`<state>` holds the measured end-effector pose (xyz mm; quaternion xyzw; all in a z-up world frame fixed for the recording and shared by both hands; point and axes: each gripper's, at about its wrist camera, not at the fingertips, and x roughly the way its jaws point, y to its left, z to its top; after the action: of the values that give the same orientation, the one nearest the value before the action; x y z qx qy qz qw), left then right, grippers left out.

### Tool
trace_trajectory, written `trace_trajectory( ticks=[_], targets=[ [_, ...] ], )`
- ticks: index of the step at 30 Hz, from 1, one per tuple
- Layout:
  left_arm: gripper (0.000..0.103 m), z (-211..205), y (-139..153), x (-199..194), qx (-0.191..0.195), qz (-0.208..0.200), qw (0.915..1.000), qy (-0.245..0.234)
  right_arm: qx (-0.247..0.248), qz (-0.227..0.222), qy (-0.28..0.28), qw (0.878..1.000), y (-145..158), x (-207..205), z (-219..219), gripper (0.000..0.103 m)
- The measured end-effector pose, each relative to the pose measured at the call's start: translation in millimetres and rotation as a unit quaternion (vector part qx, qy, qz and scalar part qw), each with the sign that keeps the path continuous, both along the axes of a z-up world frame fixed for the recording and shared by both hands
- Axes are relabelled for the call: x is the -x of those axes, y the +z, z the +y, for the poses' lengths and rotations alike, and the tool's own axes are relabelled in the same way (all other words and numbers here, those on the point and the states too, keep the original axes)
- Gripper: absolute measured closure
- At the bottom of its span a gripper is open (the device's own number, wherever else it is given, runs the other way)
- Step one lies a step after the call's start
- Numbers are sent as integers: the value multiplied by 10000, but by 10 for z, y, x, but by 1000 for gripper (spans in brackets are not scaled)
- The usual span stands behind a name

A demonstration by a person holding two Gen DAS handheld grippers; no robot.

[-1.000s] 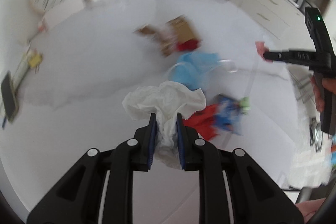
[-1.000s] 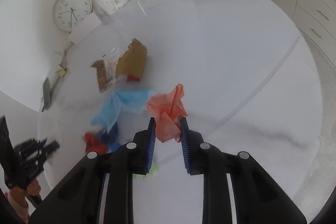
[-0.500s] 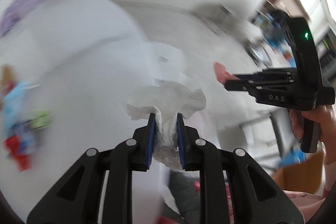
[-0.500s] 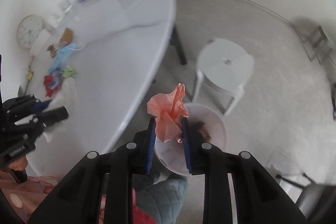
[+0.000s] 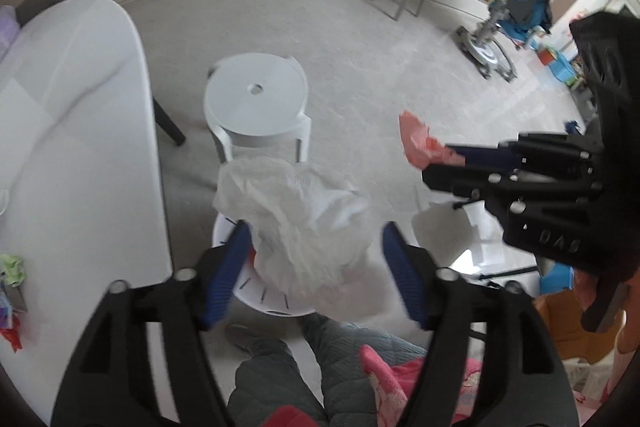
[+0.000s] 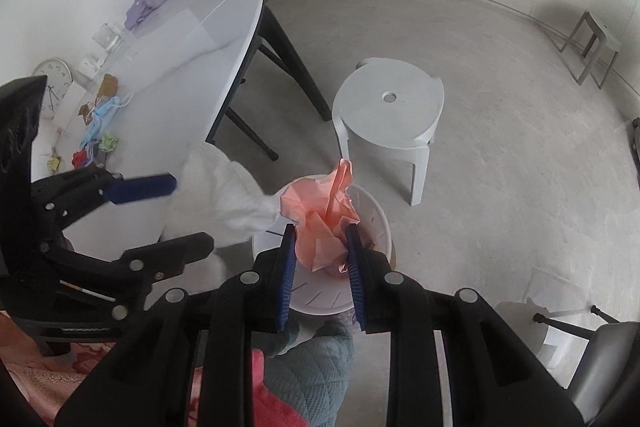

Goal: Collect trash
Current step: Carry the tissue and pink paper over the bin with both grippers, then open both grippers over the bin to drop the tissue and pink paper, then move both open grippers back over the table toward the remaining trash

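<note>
Left wrist view: worktop edge (image 5: 100,147), white stool (image 5: 256,99), white bin (image 5: 276,303) below. Left tongs (image 5: 316,259) are opening, white tissue (image 5: 300,215) loose between them over the bin. Right tongs (image 5: 444,163) pinch pink paper (image 5: 416,143).

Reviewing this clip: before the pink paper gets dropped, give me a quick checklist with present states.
1. Right gripper shut on the pink paper: ok.
2. Pink paper over the white bin: ok.
3. Left gripper jaws opening, pads clear of the white tissue: ok.
4. White tissue over the bin: ok; landed inside: cannot tell.
5. Room left in the bin: cannot tell.
6. Table cleared of trash: not ok.
</note>
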<state>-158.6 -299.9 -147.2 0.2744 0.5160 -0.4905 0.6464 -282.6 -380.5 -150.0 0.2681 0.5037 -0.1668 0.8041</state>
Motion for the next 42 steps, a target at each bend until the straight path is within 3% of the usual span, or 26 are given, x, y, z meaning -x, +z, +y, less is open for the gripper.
trace_trajectory(
  ticks=[6,16,18,19,20,22,33,42],
  targets=[
    [13,64,177,-75,48,-332,9992,233,-83,-28,226,9997,-56,-104,31,77],
    [8,296,342,-156,148,-499,9973,524,-246,59,605,9978,-202,-343,270,76],
    [8,361,368,-192,175,-489,9969,588,-322,144,683,9970,-254,-401,322,49],
    [8,403,375,-210,191,-478,9967,620,-323,214,685,9969,-276,-424,352,16],
    [8,445,392,-230,208,-475,9964,664,-189,314,632,9973,-296,-446,393,3],
    [8,508,411,-257,231,-470,9959,732,41,477,631,9969,-331,-494,462,3],
    [8,899,467,-547,317,-393,9906,1273,-200,761,341,9963,-472,-553,506,3],
    [8,1405,532,-950,470,-315,9734,2221,-83,804,494,9955,-395,-854,637,3]
  ],
)
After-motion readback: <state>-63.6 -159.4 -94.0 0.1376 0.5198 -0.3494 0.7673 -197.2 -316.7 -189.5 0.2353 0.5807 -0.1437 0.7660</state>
